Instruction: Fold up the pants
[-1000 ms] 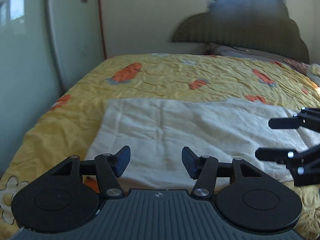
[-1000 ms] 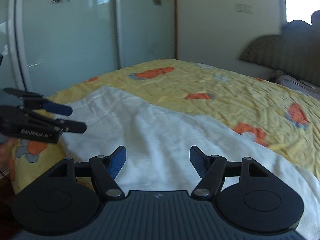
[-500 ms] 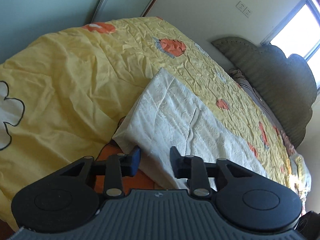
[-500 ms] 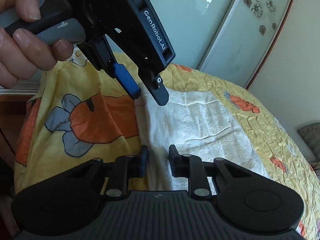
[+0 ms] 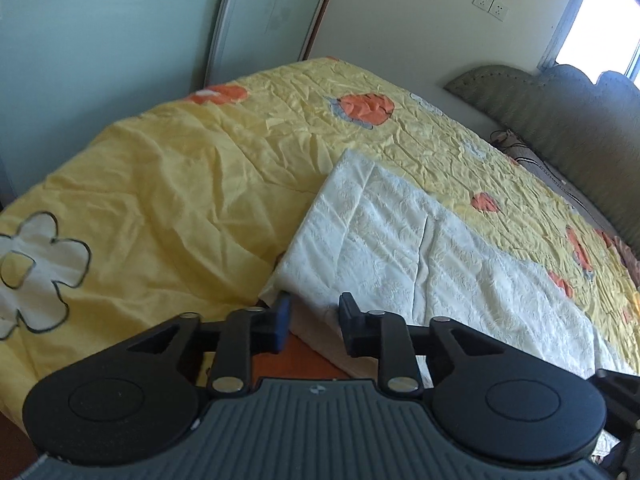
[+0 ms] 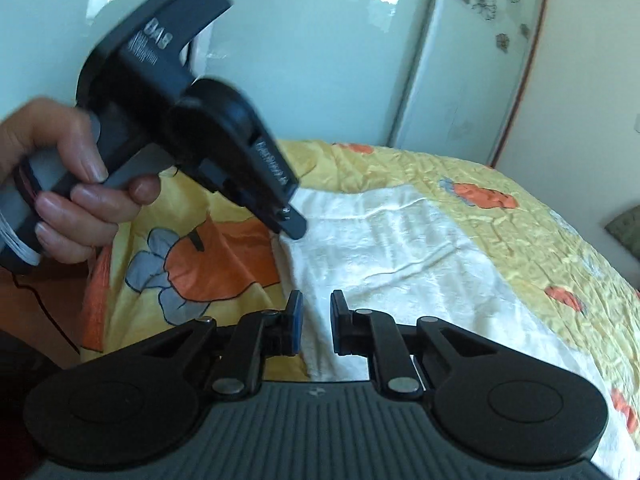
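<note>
Both claws sat at the near end of the white pants lying lengthwise away across the yellow bed, left claw partly open after reopening a bit, right claw narrowed onto the hem (grip unclear).

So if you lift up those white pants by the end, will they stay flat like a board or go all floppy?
Probably floppy. The white pants lie in soft creases on the yellow bedspread and sag over its edge near the right gripper, so they would likely droop. The cloth looks thin, so probably light, and its bumpy weave likely isn't slippery.
</note>
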A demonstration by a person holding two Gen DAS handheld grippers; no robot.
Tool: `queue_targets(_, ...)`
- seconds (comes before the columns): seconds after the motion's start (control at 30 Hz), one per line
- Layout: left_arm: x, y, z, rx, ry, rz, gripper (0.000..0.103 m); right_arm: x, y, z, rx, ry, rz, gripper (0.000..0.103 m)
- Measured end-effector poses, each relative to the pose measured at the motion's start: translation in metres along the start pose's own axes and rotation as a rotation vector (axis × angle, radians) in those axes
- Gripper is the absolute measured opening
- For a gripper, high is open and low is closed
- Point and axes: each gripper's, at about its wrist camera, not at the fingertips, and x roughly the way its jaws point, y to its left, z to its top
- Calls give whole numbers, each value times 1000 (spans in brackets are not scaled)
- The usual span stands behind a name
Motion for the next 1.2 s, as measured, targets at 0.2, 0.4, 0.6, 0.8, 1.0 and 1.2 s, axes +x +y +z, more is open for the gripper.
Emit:
queue_targets(0.2,-17,-48,1,148,-128,72,44,-66,-71,-59,312,49,-330,14)
queue_targets(0.4,13,-146,-28,388,-42,-152,55,-94,-109,-121,513,213,-371,14)
queue_targets(0.6,21,-238,-82,696,-74,-325,63,-143,-122,-147,647,94,-530,27)
queue_targets(0.8,28,-273,-123,844,-33,-379,63,-206,-142,-192,790,48,-639,45)
queue_targets(1.0,37,-300,-132,904,-16,-406,63,-310,-178,-263,1109,-114,-998,46)
queue_targets(1.2,34,-302,-158,1008,-11,-410,62,-349,-192,-334,1430,-281,-971,48)
